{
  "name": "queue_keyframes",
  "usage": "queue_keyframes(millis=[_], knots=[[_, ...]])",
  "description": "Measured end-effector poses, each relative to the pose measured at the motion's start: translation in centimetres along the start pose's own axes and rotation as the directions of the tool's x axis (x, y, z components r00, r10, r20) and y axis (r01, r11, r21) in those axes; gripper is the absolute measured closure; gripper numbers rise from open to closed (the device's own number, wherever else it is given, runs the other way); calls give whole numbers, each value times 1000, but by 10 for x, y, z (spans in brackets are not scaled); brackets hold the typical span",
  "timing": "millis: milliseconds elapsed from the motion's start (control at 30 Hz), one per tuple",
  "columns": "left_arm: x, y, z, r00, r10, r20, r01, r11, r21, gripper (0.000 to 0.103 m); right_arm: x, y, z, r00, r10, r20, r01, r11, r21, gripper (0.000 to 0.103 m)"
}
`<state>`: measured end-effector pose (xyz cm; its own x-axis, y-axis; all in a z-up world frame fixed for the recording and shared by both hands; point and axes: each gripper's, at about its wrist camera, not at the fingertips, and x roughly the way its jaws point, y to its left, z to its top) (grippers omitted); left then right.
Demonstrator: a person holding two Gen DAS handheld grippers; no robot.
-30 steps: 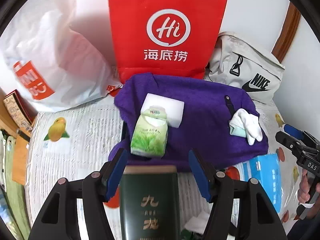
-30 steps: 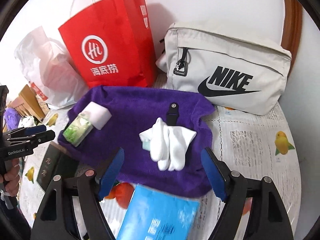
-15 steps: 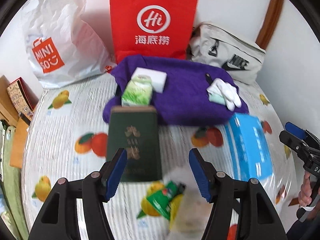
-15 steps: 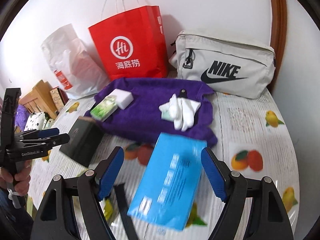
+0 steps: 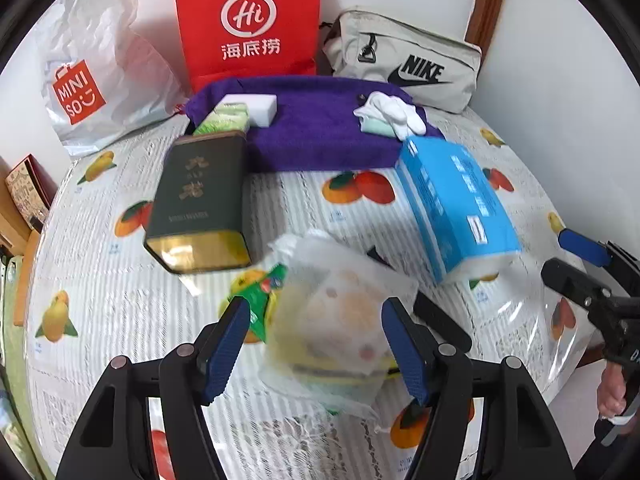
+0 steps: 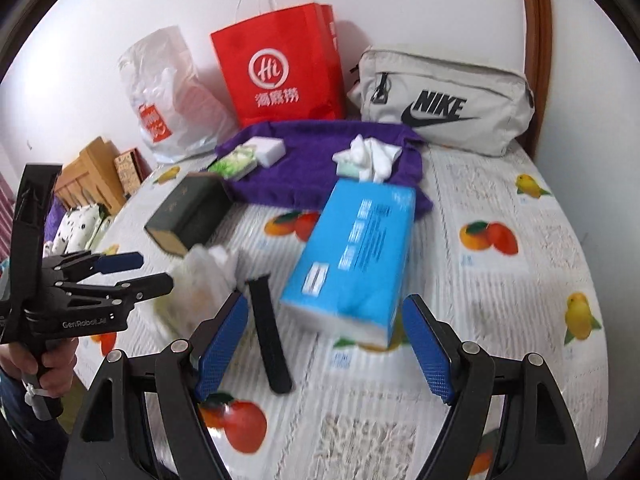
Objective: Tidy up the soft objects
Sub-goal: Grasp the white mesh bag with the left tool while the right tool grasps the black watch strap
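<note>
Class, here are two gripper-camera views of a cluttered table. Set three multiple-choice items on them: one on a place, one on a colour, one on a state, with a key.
1. Where do the white socks lie?
A. on the purple towel
B. inside the Nike bag
C. on the dark green tin

2. What colour is the tissue pack nearest the right gripper?
A. red
B. blue
C. yellow

3. In what state is the left gripper?
A. shut on the tin
B. shut on the socks
C. open, holding nothing

Key: 1 A, the socks rest on the towel's right part; 2 B, its wrapper is bright blue with white print; 3 C, its fingers stand wide apart above a translucent bag, not gripping it.
</note>
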<state>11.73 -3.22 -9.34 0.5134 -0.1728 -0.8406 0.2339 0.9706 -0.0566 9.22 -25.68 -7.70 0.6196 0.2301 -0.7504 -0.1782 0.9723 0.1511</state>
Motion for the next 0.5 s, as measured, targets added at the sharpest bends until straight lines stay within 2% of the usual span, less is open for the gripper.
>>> queue_keyframes(millis=[233, 500], knots=[[12, -9, -22, 1000, 11, 5, -12, 1000, 10, 37, 7, 4, -32, 999, 20, -30, -20, 1000, 9, 24], [24, -6, -35, 999, 19, 35, -18, 1000, -21, 34, 16, 8, -47, 998, 30, -48, -29, 1000, 10, 24]])
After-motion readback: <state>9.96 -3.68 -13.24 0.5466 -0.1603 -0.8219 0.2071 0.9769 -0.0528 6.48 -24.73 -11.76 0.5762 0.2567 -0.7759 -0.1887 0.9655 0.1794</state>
